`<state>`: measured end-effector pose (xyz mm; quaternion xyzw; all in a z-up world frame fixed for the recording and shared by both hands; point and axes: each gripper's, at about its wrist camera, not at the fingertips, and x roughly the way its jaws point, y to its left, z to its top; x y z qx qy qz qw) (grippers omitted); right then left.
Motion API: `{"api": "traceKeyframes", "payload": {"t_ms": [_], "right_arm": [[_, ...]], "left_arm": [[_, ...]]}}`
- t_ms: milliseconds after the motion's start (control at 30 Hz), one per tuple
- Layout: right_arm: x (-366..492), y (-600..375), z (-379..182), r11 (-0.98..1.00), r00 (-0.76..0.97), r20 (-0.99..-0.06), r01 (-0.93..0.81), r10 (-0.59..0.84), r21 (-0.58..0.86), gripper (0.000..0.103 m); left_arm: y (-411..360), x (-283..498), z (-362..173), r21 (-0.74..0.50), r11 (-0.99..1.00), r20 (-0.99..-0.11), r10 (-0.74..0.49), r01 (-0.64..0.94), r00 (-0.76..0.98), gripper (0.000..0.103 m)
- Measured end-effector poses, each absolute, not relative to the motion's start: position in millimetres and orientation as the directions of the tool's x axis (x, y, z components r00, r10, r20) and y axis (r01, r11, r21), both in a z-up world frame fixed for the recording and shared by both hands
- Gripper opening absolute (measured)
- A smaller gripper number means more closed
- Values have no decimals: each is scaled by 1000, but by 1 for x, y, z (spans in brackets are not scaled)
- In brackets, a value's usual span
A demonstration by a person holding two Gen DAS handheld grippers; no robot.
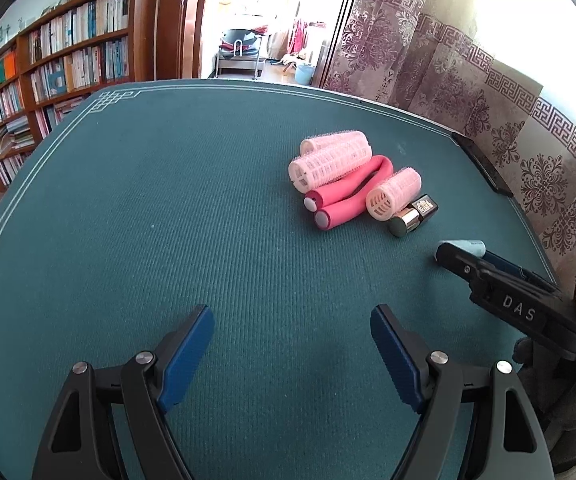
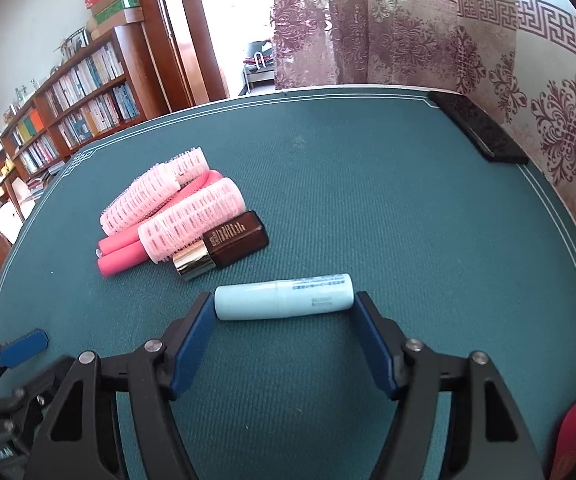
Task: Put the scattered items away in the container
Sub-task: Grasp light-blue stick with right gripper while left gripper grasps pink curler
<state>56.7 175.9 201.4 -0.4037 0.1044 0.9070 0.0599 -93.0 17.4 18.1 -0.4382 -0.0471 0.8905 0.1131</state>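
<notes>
While the letters "DAS" show in white on the black body of the right tongs [image 2: 283, 308], the print on the pale blue tube [image 2: 283, 297] and the gold lettering on the brown bottle [image 2: 235, 240] are too small to read. The smooth tube lies crosswise on the ribbed green bench [image 1: 167, 220], the blue pads touching both its ends. The left tongs [image 1: 292, 330] stand open and empty. Bristly pink rollers [image 1: 330, 160] and bent foam rods [image 1: 348, 192] are heaped nearby, beside the metal-capped bottle.
</notes>
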Motion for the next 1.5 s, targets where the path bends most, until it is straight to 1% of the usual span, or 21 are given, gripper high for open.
{"api": "traceKeyframes", "payload": {"t_ms": [233, 367, 533, 700, 733, 767, 800, 967, 1200, 1367, 1500], "right_arm": [[67, 185, 201, -961, -689, -725, -198, -2, 192, 72], [69, 186, 200, -958, -698, -715, -196, -15, 211, 72], [70, 188, 200, -954, -705, -709, -194, -26, 227, 73], [70, 189, 200, -954, -707, -706, -192, -29, 231, 73], [70, 189, 200, -954, -707, -706, -192, -29, 231, 73], [70, 189, 200, -954, -707, -706, -192, -28, 230, 73], [70, 190, 199, -954, -707, -706, -191, -28, 229, 73], [70, 188, 199, -956, -707, -707, -191, -22, 221, 73], [70, 186, 199, -958, -705, -709, -193, -16, 214, 73], [72, 185, 198, -959, -701, -713, -191, -14, 207, 73], [79, 181, 198, -964, -691, -723, -188, -8, 190, 73]], "left_arm": [[33, -133, 41, -118, -975, -735, 213, -189, -644, 82], [41, -164, 47, -116, -975, -722, 215, -192, -658, 82], [59, -195, 46, -96, -973, -718, 213, -208, -662, 82], [76, -216, 34, -63, -966, -729, 217, -252, -649, 81], [78, -219, 31, -63, -962, -732, 225, -265, -643, 69], [79, -222, 28, -72, -958, -738, 239, -277, -631, 58], [78, -222, 24, -85, -955, -745, 250, -283, -619, 54], [68, -208, 23, -107, -954, -725, 268, -280, -635, 53], [42, -167, 23, -125, -961, -735, 257, -247, -628, 52], [37, -123, 18, -81, -944, -754, 268, -320, -600, 52], [26, -90, 18, -95, -920, -762, 313, -380, -567, 52]]}}
